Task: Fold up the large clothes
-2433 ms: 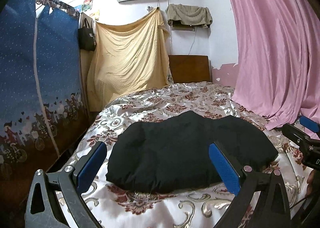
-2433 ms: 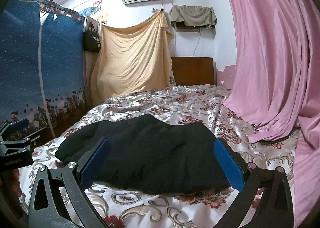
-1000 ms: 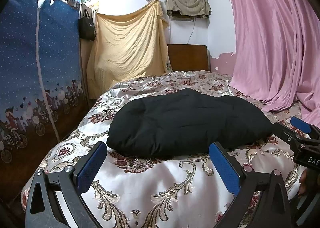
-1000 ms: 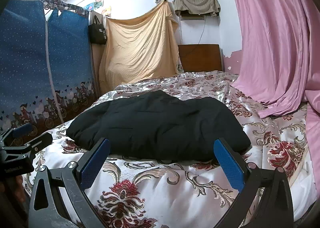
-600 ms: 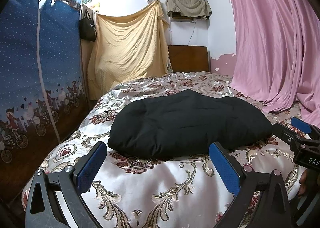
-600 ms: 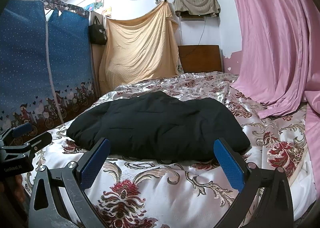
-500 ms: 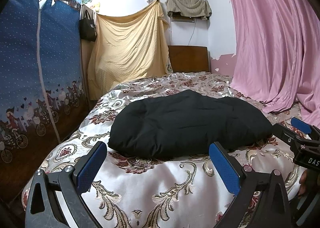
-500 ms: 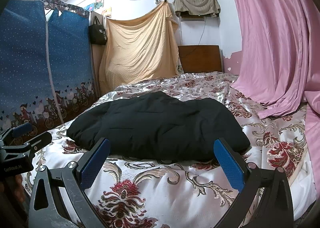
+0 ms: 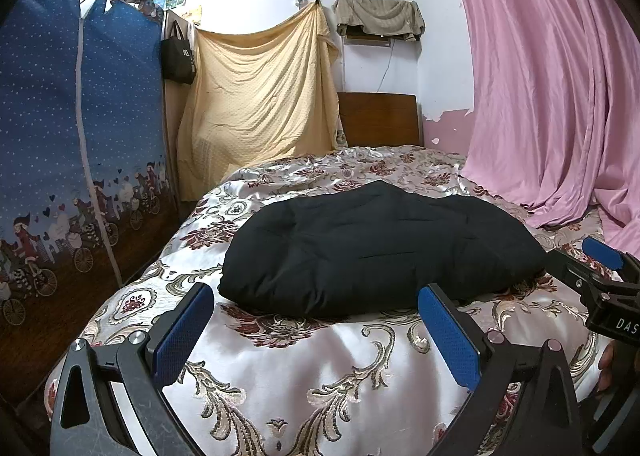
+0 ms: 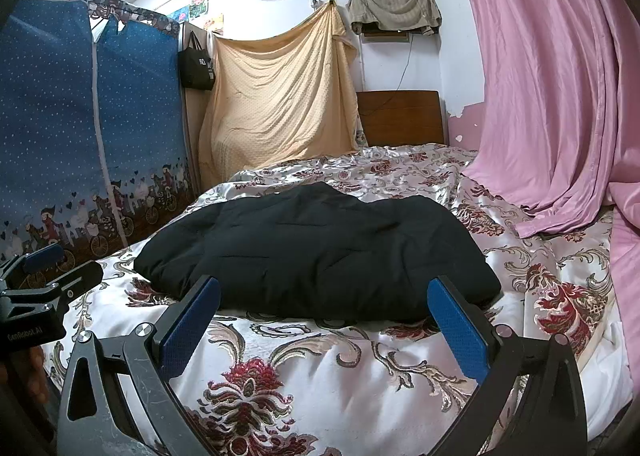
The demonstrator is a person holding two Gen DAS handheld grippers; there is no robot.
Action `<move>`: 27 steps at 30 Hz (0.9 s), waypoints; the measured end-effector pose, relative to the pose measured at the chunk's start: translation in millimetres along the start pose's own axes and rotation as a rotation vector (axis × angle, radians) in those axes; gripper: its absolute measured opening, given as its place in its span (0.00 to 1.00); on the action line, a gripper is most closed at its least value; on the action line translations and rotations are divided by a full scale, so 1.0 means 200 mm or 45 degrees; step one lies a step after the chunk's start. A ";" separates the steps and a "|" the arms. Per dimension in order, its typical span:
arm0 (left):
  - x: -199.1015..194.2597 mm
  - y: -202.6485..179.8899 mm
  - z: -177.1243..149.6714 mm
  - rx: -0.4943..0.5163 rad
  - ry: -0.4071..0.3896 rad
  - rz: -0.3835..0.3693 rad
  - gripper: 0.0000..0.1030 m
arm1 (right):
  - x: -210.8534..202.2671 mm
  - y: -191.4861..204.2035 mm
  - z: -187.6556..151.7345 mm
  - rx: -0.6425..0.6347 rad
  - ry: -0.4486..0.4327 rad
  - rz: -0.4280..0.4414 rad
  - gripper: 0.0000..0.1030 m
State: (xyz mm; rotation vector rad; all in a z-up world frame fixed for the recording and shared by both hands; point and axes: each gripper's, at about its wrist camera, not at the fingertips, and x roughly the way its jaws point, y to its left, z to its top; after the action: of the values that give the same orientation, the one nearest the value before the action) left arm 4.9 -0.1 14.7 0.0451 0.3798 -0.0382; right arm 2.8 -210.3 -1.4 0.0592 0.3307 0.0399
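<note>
The garment (image 9: 380, 244) is lying across the middle of the bed (image 9: 320, 376), running left to right, with its near edge just beyond both grippers. It is a black, padded, quilted piece, and it is resting as one thick compact bundle with rounded ends. No sleeve, hood or loose flap is showing outside the bundle in either view. Judged from this shape, the folding is looking complete or nearly so; whether a final fold or a smoothing pass is remaining cannot be told from these views.

The left gripper (image 9: 316, 330) is hovering over the near bedspread, near the garment's left half. Its blue pads (image 9: 182, 330) are standing wide apart and are gripping nothing. The right gripper (image 10: 326, 324) is hovering in the same way near the garment's right half, with its pads (image 10: 458, 330) also spread wide and nothing between them. Neither gripper is touching the garment.

Each gripper is appearing at the edge of the other's view, left and right of the bundle. A pink curtain (image 9: 552, 88) is hanging on the right, with its hem lying on the bed beyond the garment's right end. A blue wardrobe (image 9: 76, 144) is standing on the left.
</note>
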 end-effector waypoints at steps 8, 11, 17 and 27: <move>0.00 0.00 -0.01 0.000 -0.001 0.000 1.00 | 0.00 0.01 0.00 0.001 0.000 0.000 0.99; 0.00 0.00 -0.01 -0.001 0.000 0.000 1.00 | 0.00 0.01 0.00 0.001 -0.001 -0.001 0.99; 0.00 0.00 -0.01 -0.001 0.000 0.000 1.00 | 0.00 0.01 0.00 0.001 0.000 -0.001 0.99; 0.00 0.00 -0.01 -0.002 -0.002 -0.001 1.00 | -0.01 0.02 -0.01 -0.002 0.002 0.003 0.99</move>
State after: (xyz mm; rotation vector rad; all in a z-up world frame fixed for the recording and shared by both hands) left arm 4.0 0.6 13.0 0.0431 0.3780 -0.0386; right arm -0.2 -206.9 -2.8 0.0579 0.3321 0.0427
